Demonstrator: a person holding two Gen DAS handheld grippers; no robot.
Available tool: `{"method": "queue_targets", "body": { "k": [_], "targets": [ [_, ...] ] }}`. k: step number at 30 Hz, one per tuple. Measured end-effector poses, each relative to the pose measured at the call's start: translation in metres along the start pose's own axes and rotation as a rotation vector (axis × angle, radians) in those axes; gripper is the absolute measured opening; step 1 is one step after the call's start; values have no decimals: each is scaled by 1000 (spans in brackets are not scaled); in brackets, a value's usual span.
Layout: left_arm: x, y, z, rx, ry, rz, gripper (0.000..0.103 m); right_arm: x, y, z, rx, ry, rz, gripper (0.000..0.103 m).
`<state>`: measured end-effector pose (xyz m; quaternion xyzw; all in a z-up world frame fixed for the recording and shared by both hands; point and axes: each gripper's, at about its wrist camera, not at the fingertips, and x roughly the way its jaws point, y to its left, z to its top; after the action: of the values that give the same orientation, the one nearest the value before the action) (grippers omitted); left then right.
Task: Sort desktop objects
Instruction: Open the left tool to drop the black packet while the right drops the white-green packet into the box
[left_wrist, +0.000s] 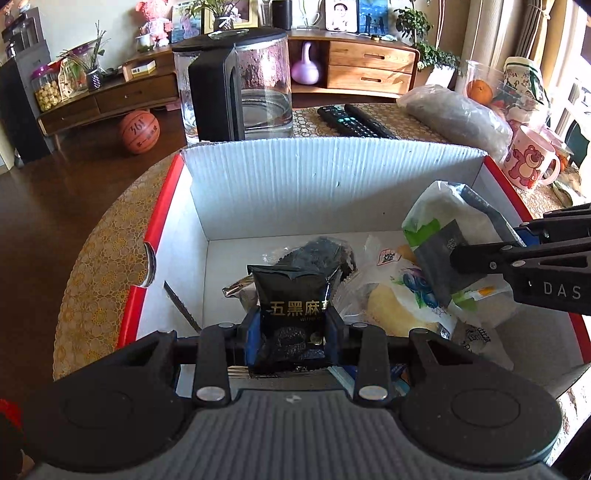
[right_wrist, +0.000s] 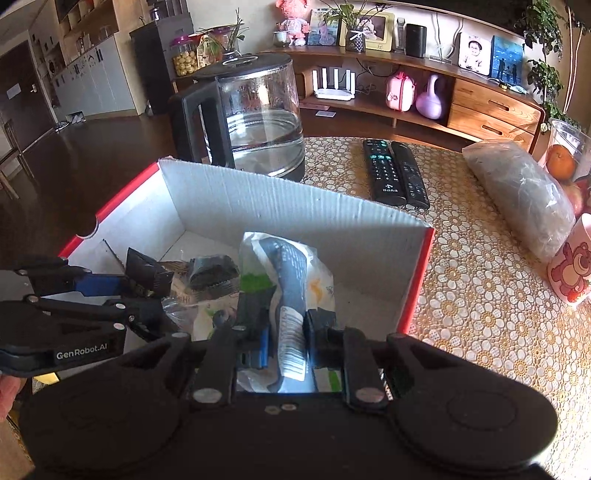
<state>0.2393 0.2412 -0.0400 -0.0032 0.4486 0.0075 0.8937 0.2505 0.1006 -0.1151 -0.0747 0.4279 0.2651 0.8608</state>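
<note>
A white cardboard box (left_wrist: 314, 177) with red outer sides stands on the table and holds several snack packets. My left gripper (left_wrist: 293, 317) is shut on a black snack packet (left_wrist: 291, 295) with gold characters, just above the packets on the box floor. My right gripper (right_wrist: 288, 317) is shut on a white-and-green packet (right_wrist: 291, 266) with a grey stripe and a barcode, inside the box (right_wrist: 258, 199) at its right side. In the left wrist view the right gripper (left_wrist: 461, 260) comes in from the right. In the right wrist view the left gripper (right_wrist: 147, 284) comes in from the left.
A glass kettle (left_wrist: 236, 85) with a black handle stands right behind the box. Two remote controls (right_wrist: 395, 173) lie to its right. Further right are a grey plastic bag (right_wrist: 517, 195) and a pink bear mug (right_wrist: 570, 269). The round table's edge (left_wrist: 85, 236) curves left of the box.
</note>
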Motion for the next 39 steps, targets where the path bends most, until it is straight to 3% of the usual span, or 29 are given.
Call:
{"method": "queue_targets", "body": {
  "k": [11,15,18,25,39],
  "targets": [
    [2,-2,-4,-16,11,9,37,-4,-2,-4,11,13,24,38],
    [-4,0,-5,-34,-8,17,53,-10,-4,-6,22,3,26,53],
    [-11,1,-6,-47,-26,22,61,-14,-3,-8,21,6,37,53],
    [-24,1,-6,-63,-45,17,66,-29,1,-11,9,-7,53,55],
    [-63,-14,-7,-37,-105,15,70,-71,5,-19,-2,-65,64,61]
  ]
}}
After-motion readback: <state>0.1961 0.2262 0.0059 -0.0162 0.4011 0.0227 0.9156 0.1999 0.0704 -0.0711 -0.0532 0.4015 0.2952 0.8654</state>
